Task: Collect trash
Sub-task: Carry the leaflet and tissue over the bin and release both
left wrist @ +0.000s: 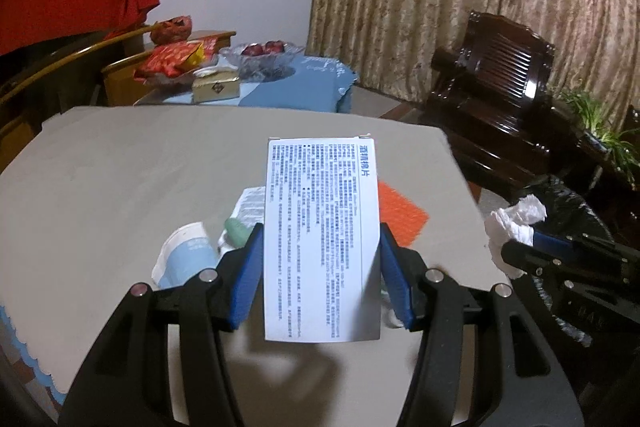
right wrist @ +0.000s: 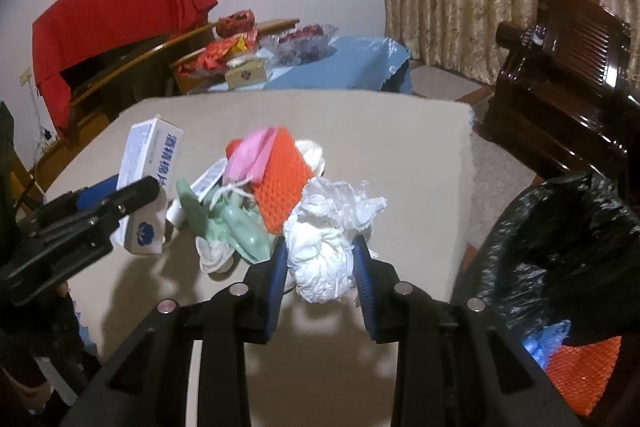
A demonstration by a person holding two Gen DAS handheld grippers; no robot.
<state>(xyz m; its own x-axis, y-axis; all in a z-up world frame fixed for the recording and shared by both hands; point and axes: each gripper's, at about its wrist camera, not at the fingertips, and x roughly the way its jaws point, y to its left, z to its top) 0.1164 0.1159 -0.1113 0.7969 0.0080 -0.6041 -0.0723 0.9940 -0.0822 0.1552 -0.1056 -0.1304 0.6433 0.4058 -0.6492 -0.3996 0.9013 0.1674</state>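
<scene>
Dim, warm indoor light falls from above, throwing soft shadows on the flat beige surface (left wrist: 120,179) just beneath the black fingers (right wrist: 224,327). Fisheye bending curves and darkens both views' edges; detail is soft and grainy.

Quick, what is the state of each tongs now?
Left tongs: closed on the white box.
Right tongs: closed on the crumpled tissue.
</scene>
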